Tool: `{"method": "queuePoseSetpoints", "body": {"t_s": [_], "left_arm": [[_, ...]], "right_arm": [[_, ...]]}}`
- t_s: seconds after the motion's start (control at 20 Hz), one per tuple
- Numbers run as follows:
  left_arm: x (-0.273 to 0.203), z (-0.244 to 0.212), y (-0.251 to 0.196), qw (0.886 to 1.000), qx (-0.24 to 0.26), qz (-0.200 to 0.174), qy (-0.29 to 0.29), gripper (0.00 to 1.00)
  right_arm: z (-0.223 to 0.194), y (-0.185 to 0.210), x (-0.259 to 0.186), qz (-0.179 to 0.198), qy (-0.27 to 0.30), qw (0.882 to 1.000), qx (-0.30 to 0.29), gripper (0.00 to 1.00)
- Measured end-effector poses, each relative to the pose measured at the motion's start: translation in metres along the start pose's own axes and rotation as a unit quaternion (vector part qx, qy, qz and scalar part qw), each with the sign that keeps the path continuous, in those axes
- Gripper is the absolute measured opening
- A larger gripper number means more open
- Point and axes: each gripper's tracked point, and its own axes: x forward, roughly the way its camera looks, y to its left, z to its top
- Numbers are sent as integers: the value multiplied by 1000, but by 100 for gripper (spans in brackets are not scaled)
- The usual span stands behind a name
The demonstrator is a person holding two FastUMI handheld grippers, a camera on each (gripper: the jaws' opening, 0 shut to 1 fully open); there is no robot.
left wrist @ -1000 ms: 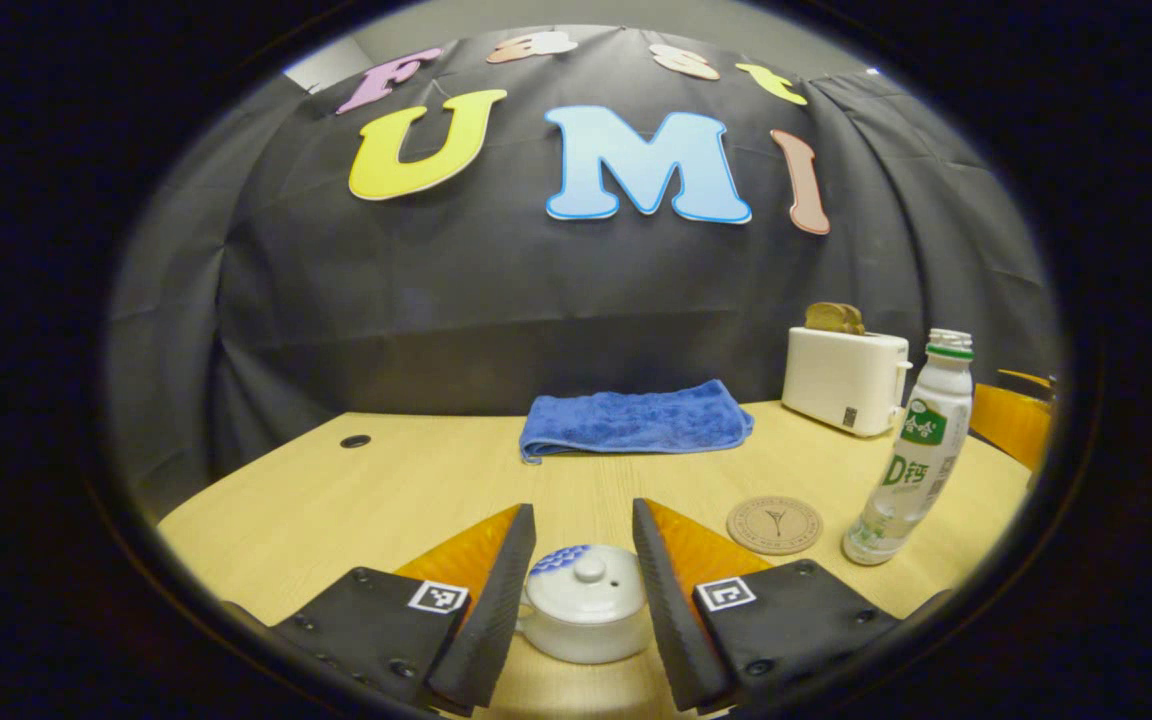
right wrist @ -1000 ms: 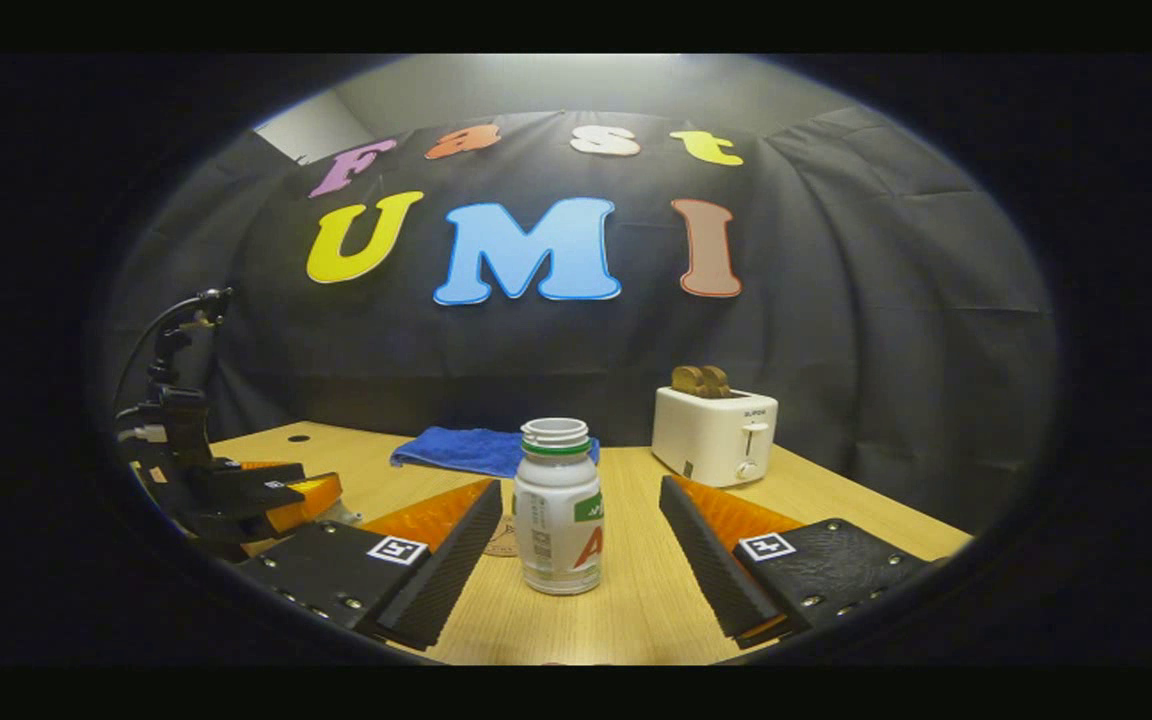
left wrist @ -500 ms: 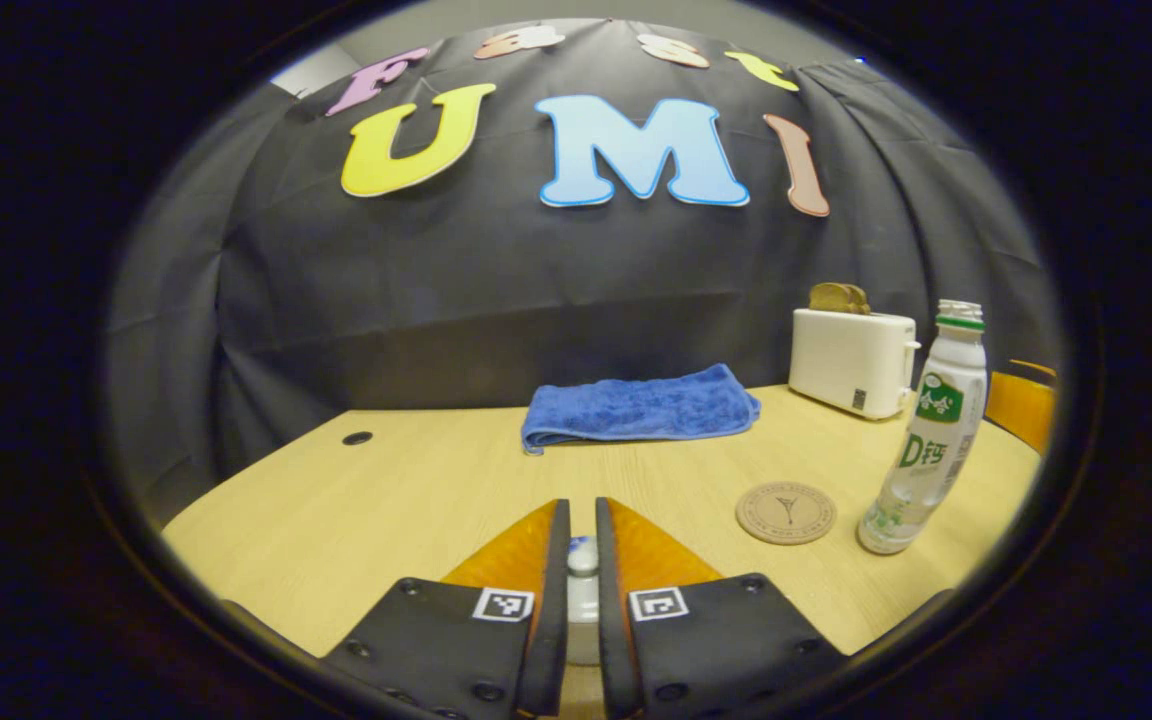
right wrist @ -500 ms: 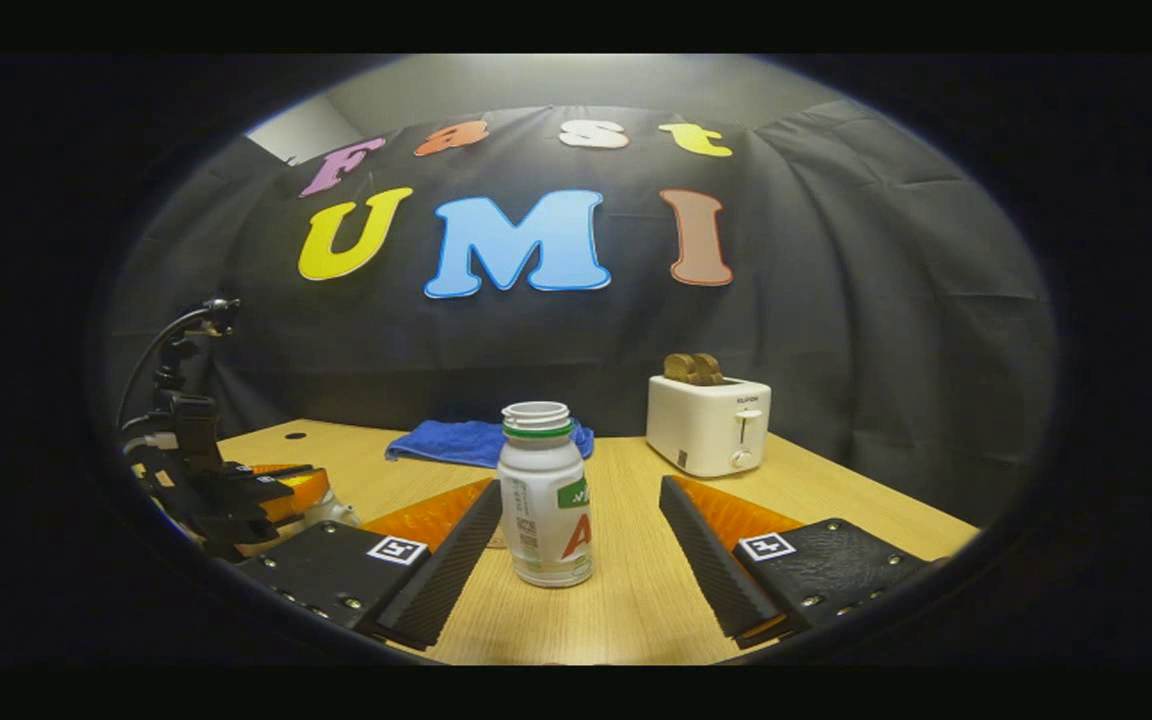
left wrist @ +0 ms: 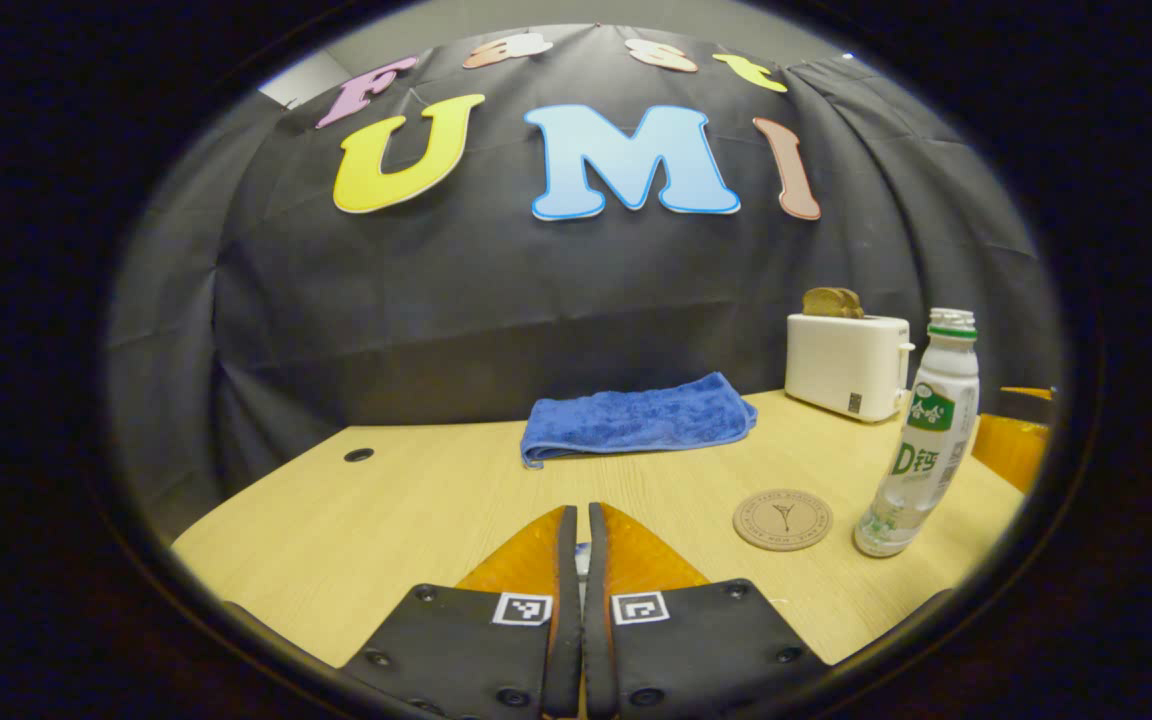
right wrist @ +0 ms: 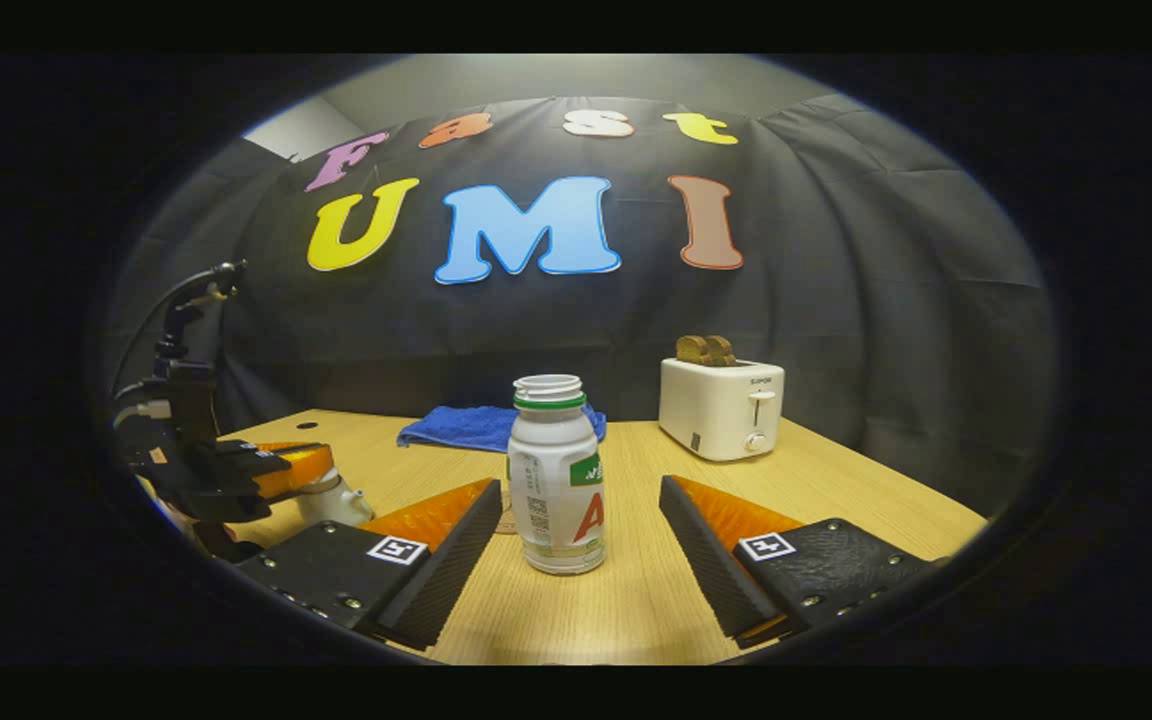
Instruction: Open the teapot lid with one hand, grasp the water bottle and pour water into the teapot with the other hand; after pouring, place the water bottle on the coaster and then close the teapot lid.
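Observation:
My left gripper [left wrist: 578, 515] is shut on the knob of the white teapot lid [left wrist: 582, 560], which shows as a thin sliver between the closed fingers. In the right gripper view that same gripper [right wrist: 281, 470] sits on top of the white teapot [right wrist: 336, 503] at the far left. Whether the lid is off the pot cannot be told. The uncapped water bottle [right wrist: 556, 475] stands upright on the table between the wide-open fingers of my right gripper [right wrist: 581, 488], touching neither. The bottle [left wrist: 921, 440] stands just right of the round cork coaster [left wrist: 782, 519].
A folded blue towel [left wrist: 636, 420] lies at the back of the wooden table [left wrist: 356, 530]. A white toaster [left wrist: 846, 365] with bread in it stands at the back right. A small cable hole [left wrist: 358, 455] sits at the table's left.
My left gripper closed from wide open around the teapot onto the lid knob, then rose slightly. The right gripper stayed open around the bottle and shifted only a little.

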Motion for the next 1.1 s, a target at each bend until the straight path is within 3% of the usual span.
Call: {"method": "queuePoseSetpoints", "body": {"t_s": [0.15, 0.2, 0.4, 0.55, 0.6, 0.65, 0.9, 1.0, 1.05, 1.1], "left_arm": [[-11, 19, 0, 1000, -12, -11, -16, 8], [-16, 24, 2, 1000, -13, -10, -21, 12], [-37, 42, 16, 999, -28, -6, -37, 8], [-53, 49, 33, 999, -32, 6, -44, 12], [-57, 50, 38, 998, -31, 10, -44, 8], [-61, 50, 44, 998, -31, 15, -43, 12], [-77, 42, 66, 998, -50, 29, -37, 12], [-80, 38, 74, 997, -57, 33, -34, 12], [-82, 36, 77, 997, -60, 35, -33, 8], [-83, 34, 79, 997, -62, 36, -30, 12]], "right_arm": [[-5, 0, 7, 9, 5, 1000, 1, 98], [-8, 0, 10, 11, 10, 1000, 0, 98], [-18, 4, 21, 24, 25, 999, -9, 98], [-24, 8, 29, 30, 31, 999, -20, 98], [-26, 8, 32, 31, 33, 999, -24, 94], [-29, 9, 36, 32, 36, 998, -28, 98], [-40, 9, 48, 33, 53, 997, -46, 97], [-42, 8, 51, 30, 55, 997, -51, 95], [-45, 10, 53, 34, 58, 996, -53, 89], [-45, 10, 53, 30, 60, 996, -54, 89]]}}
